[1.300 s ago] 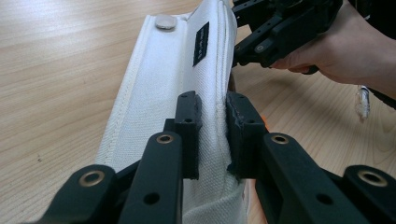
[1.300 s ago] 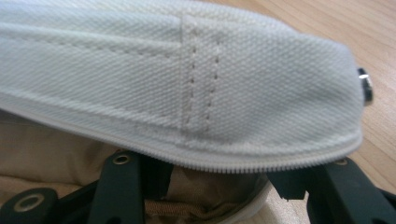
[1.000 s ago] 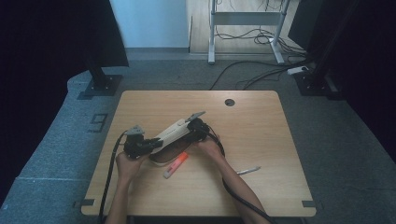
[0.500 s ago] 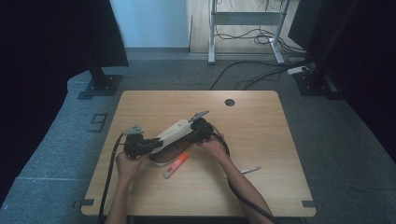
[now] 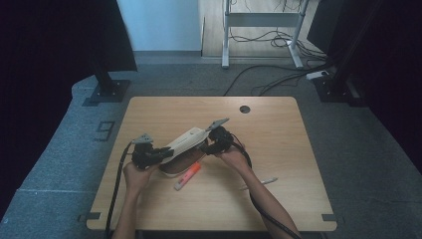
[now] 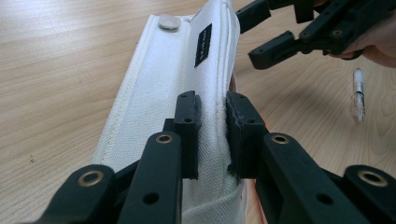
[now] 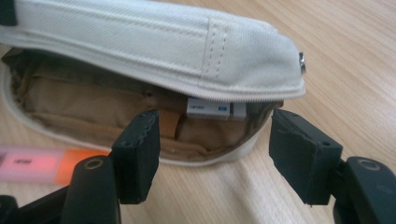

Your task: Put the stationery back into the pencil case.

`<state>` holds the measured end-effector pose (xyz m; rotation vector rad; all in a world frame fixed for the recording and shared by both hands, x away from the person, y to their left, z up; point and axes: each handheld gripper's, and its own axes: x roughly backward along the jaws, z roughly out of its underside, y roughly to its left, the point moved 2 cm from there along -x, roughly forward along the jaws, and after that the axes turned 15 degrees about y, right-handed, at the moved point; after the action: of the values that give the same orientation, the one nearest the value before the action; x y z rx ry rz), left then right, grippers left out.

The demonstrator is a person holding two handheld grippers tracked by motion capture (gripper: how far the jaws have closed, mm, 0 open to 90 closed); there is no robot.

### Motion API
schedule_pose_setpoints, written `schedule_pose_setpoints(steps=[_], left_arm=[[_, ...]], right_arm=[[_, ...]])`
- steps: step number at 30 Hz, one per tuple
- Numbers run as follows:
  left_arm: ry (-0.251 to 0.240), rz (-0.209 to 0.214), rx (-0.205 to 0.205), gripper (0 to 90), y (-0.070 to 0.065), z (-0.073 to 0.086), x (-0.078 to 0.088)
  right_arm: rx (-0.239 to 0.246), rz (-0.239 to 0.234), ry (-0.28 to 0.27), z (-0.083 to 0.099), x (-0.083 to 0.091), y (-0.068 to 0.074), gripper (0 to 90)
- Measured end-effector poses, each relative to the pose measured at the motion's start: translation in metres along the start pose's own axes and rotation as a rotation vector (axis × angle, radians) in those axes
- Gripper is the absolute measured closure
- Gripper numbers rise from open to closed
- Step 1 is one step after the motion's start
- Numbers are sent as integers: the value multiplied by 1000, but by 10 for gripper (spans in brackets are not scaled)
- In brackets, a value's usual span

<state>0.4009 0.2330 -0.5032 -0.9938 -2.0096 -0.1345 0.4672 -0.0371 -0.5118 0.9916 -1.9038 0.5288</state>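
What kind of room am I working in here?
Probably a lab or recording studio, not a home: black curtains flank a lone wooden table, with loose cables and a power strip on grey carpet.

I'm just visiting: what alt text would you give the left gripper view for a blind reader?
Two black tongs pinch the raised edge of a white canvas pencil pouch on a light wooden table. The other black tongs hover beyond, near a small clear pen.
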Motion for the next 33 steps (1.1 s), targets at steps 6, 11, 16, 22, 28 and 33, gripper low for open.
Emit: schedule_pose_setpoints(steps=[6,11,16,22,28,33], left_arm=[[2,2,4,757,1,1,0],[3,-1,5,756,1,1,-1],[6,-1,2,755,0,1,-1],[8,-2,-1,754,0,1,-2],[9,-2,-1,753,0,1,-2],[14,-3,-6,751,-1,1,-2]], right_arm=[[4,-7,-7,9,9,1,308],[-1,-5,-16,17,17,-1,295],[-7,0,-22,25,23,-4,292],[-9,9,-24,35,31,-6,289],[-8,15,-28,43,39,-7,287],[-18,10,-35,51,46,-8,288]])
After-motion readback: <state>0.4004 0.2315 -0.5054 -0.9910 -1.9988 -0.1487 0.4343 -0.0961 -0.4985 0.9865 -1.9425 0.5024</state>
